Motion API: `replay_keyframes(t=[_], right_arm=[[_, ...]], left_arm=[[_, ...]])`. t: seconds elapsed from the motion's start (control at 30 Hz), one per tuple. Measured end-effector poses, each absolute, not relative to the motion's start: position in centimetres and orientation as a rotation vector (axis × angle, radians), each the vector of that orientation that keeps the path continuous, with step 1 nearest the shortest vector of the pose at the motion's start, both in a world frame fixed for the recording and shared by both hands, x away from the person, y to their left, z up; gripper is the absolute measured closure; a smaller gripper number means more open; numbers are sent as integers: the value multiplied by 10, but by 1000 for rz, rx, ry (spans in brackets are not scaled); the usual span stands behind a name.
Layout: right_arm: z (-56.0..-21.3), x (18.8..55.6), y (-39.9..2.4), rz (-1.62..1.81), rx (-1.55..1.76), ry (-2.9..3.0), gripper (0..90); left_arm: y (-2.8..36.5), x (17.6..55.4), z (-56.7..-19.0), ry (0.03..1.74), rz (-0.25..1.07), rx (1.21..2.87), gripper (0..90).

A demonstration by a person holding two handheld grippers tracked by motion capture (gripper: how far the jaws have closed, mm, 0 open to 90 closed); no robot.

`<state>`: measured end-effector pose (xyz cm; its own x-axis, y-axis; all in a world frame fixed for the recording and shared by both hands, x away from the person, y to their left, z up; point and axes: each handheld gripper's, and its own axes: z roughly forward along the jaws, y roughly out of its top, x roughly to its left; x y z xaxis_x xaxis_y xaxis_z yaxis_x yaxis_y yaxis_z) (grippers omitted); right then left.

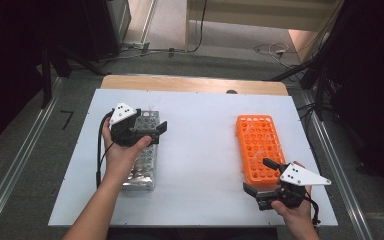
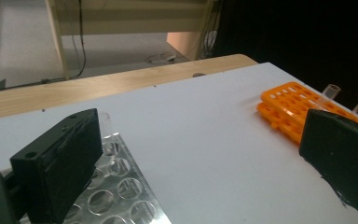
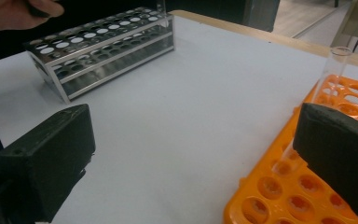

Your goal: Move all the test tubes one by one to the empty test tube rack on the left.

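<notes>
So the backdrop: a white board (image 1: pixel 205 165) lies flat on a wooden table (image 1: pixel 190 83), and a strip of wood shows along the far edge, with a small dark notch (image 1: pixel 231 91) in it. Grey carpet (image 1: pixel 25 150) all around. A metal rail (image 1: pixel 10 170) runs along the floor on the left, and another rail (image 1: pixel 340 170) on the right. Loose cables (image 1: pixel 272 49) are coiled on the floor beyond the table, near a pale wooden frame (image 1: pixel 240 17). Black stand legs (image 1: pixel 60 55) sit at the far left, and there's a small black mark (image 1: pixel 67 119) on the carpet beside the board.
</notes>
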<state>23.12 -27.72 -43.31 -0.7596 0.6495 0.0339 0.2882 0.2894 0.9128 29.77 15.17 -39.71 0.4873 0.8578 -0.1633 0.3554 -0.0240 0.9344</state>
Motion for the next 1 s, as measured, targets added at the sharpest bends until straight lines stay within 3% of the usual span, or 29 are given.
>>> replay_keyframes(t=[0.7, 1.0], right_arm=[[-436, 254, -326, 1412, 1008, 2092, 0], [-448, 272, -338, 1371, 1101, 2043, 76]], left_arm=[[132, 231, -412, 950, 520, 1644, 0], [127, 227, -418, 940, 495, 1656, 0]])
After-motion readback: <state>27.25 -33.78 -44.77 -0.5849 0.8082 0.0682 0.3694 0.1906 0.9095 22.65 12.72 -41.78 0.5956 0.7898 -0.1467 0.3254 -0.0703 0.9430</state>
